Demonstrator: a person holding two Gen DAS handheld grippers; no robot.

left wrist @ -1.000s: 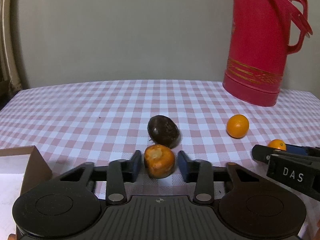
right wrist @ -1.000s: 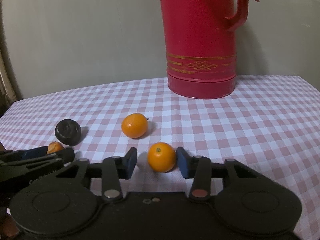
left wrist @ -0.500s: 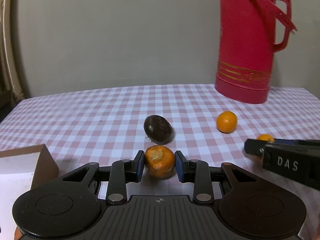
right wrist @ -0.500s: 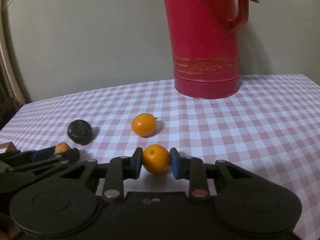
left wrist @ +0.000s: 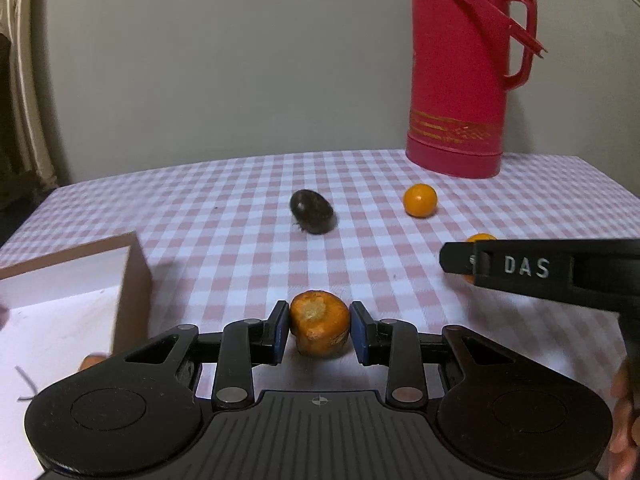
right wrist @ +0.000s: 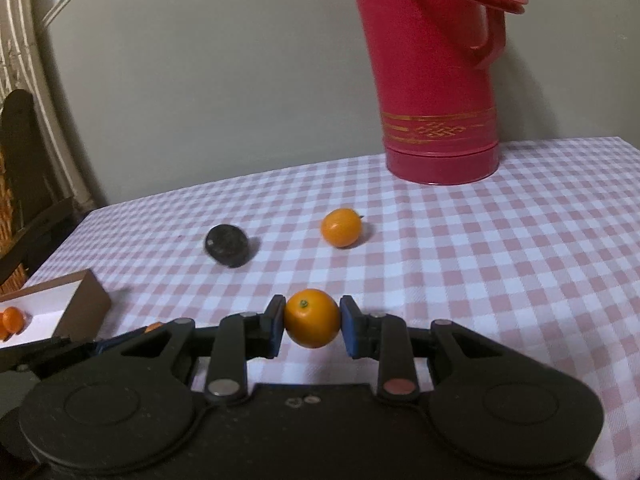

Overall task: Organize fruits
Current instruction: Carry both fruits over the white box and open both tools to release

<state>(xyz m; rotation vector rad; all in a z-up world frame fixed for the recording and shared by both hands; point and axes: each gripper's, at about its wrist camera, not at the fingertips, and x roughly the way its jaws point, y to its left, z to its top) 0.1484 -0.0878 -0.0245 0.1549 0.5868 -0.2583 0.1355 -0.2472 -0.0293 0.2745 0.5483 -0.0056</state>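
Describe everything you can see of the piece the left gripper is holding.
The piece is a short, stubby orange chunk, maybe a carrot or fruit stub; I can't tell which. Its upper face is rough and paler, like a cut or stem end, and its sides are smooth and glossy with a few dark marks. The left gripper is shut on it, one blue-padded finger pressing each side. It appears lifted off the checked cloth, right of the box. Nothing else touches it.

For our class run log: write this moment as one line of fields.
left gripper: shut on orange chunk | right gripper: shut on small orange | on table: dark fruit, another orange | box: at left
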